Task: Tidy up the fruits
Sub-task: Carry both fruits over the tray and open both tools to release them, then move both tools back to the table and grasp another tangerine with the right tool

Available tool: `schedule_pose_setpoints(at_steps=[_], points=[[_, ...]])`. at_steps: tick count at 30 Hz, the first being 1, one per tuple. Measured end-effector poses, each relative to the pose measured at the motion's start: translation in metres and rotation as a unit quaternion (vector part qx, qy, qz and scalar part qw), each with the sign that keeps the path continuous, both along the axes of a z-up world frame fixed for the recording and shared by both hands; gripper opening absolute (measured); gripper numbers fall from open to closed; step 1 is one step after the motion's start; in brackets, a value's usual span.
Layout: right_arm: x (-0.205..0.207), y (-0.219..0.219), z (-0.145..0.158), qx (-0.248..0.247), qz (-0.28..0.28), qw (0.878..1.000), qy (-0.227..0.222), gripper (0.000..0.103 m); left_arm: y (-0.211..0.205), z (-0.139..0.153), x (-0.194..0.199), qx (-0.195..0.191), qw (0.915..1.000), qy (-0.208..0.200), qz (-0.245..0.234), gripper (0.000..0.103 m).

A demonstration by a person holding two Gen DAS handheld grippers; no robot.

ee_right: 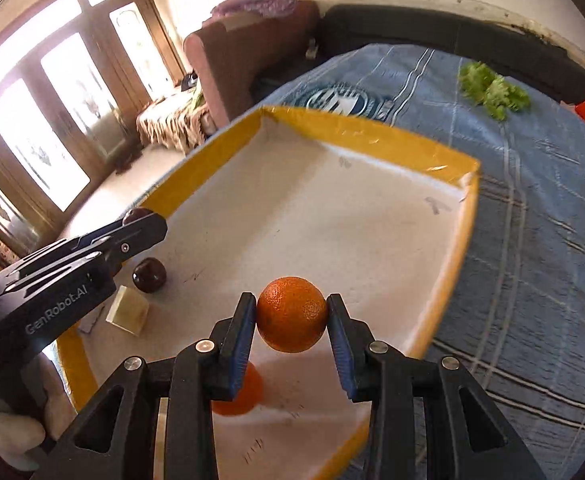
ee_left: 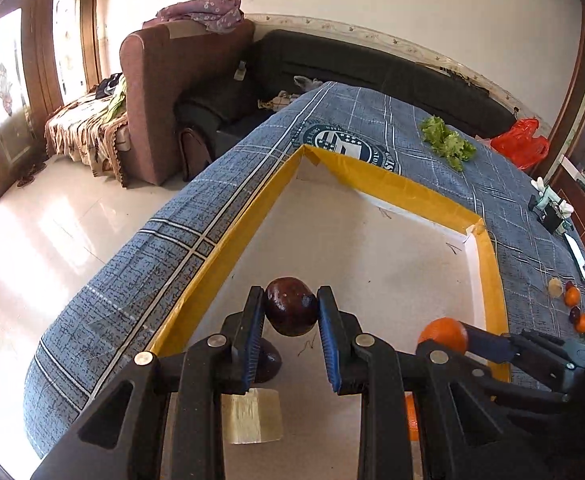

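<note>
My left gripper [ee_left: 290, 312] is shut on a dark plum [ee_left: 291, 305] and holds it above the white tray [ee_left: 372, 240] with yellow taped rim. A second plum [ee_left: 267, 365] lies in the tray below it, also in the right wrist view [ee_right: 149, 275]. My right gripper [ee_right: 292, 318] is shut on an orange [ee_right: 292, 314] above the tray; it also shows in the left wrist view [ee_left: 443, 334]. Another orange [ee_right: 238, 394] lies in the tray under the right gripper. The left gripper [ee_right: 144, 220] shows at the left in the right wrist view.
A pale block [ee_left: 254, 416] lies in the tray. Several oranges and plums [ee_left: 574, 306] sit on the blue cloth right of the tray. Lettuce [ee_left: 448, 142] and a red bag [ee_left: 518, 144] lie at the far end. Sofas stand beyond the table.
</note>
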State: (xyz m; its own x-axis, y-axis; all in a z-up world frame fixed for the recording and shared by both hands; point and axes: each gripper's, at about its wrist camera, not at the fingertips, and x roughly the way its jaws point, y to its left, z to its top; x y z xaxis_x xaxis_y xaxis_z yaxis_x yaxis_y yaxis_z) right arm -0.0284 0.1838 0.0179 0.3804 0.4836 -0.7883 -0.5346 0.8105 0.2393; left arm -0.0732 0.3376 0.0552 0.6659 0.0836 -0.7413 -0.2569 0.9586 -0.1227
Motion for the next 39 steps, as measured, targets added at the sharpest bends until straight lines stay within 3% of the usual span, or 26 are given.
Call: schedule_pose_setpoints(at_steps=[4,7,10,14,19,27,33,39], points=[[-0.006,0.008,0.000,-0.007,0.015,1.000,-0.008,0.041,-0.002,0.004,-0.004,-0.004,1.0000,-0.006,0.005,0.027],[-0.010,0.005,0.005,-0.002,0.018,1.000,-0.008,0.041,-0.006,0.012,-0.010,-0.011,0.9998,-0.015,0.007,0.044],[-0.019,-0.006,0.018,0.001,0.009,1.000,-0.022,0.041,-0.011,0.030,-0.019,-0.012,0.9992,-0.038,0.006,0.048],[-0.029,-0.037,0.039,0.008,-0.019,0.999,-0.046,0.041,-0.021,0.053,-0.032,-0.025,0.9975,-0.066,0.000,0.066],[-0.040,-0.078,0.053,0.007,-0.062,0.996,-0.064,0.041,-0.052,0.074,-0.050,-0.066,0.9936,-0.083,-0.039,0.077],[-0.073,-0.155,0.067,0.002,-0.133,0.988,-0.083,0.043,-0.129,0.090,-0.077,-0.096,0.9846,-0.081,-0.122,0.081],[-0.079,-0.255,0.085,0.003,-0.219,0.971,-0.093,0.043,-0.167,0.105,-0.088,-0.081,0.9791,-0.094,-0.161,0.082],[-0.068,-0.371,0.106,0.013,-0.330,0.939,-0.096,0.043,-0.188,0.105,-0.075,-0.057,0.9781,-0.087,-0.180,0.087]])
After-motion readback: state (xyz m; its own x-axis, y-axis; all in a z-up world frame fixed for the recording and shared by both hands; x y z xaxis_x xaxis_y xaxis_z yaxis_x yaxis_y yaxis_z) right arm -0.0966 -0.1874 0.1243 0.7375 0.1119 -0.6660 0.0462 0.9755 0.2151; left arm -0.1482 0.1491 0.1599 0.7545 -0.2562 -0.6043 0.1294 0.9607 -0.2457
